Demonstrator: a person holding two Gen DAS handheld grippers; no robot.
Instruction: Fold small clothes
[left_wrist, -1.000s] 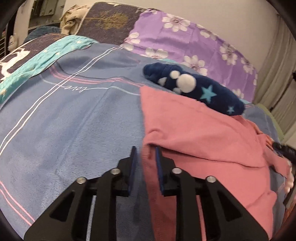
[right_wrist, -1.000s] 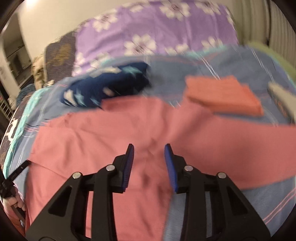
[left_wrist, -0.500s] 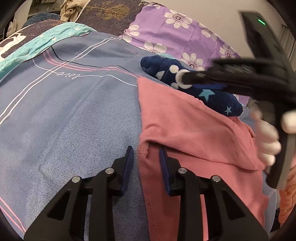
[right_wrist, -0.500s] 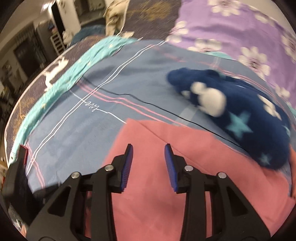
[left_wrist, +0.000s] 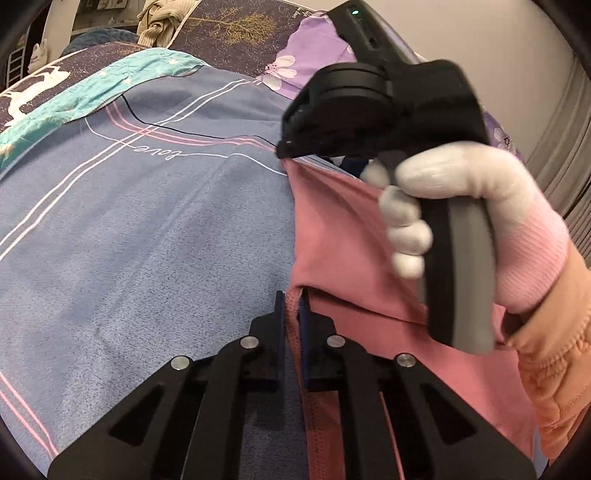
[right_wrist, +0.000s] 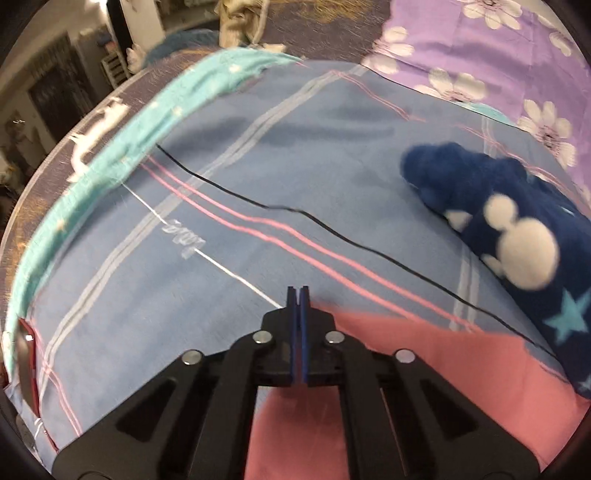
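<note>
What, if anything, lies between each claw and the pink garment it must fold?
Nothing visible does. The left claw is shut on the pink garment at its near edge, and the right claw is closed at the garment's far corner. The navy star-print plush lies off to the side on the blue bedsheet.

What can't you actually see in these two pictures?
- Left view: the right tool and gloved hand hide most of the navy garment and part of the pink garment.
- Right view: the pink garment runs off the bottom edge; whether the right tool pinches it is unclear.
</note>
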